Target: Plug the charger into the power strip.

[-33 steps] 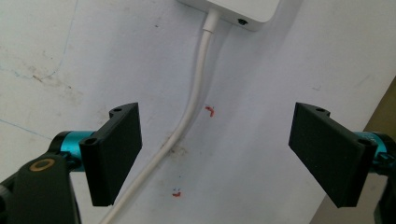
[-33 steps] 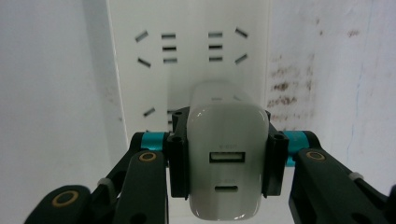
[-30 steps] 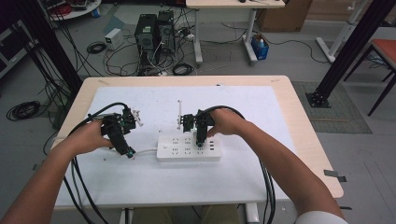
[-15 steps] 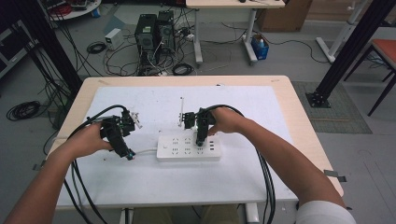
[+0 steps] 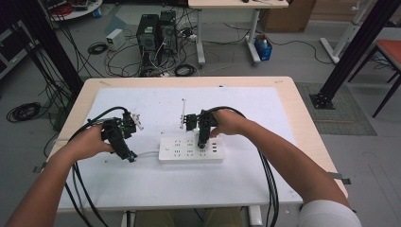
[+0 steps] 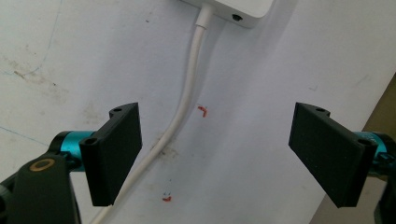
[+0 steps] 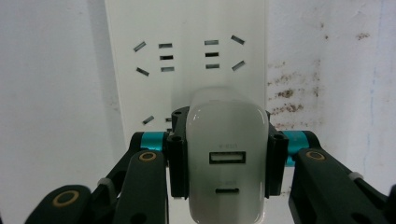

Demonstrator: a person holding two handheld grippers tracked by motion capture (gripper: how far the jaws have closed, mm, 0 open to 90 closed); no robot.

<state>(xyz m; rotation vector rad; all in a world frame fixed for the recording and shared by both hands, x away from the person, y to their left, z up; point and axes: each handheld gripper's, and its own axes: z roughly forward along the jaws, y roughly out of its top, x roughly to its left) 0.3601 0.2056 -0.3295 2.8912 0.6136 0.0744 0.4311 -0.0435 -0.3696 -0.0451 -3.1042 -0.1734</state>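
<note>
Two black jaws of the right gripper [image 7: 227, 163] pinch a white rounded plastic charger block [image 7: 227, 161] by its sides, its face with a USB port and a smaller slot turned toward the right gripper view's camera. Just beyond it lies a long white plastic power strip [image 7: 187, 70], with pairs of socket slots showing past the charger; whether the charger's far end touches the strip cannot be told. In the high view the strip [image 5: 190, 150] rests near the middle of the white sheet-covered wooden table [image 5: 283, 94], closer to the near edge, and the right gripper [image 5: 202, 140] stands over its right half, held in the person's right hand [image 5: 227, 122].

Off the strip's left end a white round cable [image 6: 184, 100] curves across the stained sheet. The left gripper [image 6: 215, 154] hangs above that cable with its jaws spread wide and nothing between them. In the high view, the left hand [image 5: 90, 142] holds it [image 5: 127, 155] toward the table's left edge, near the strip's left end.
</note>
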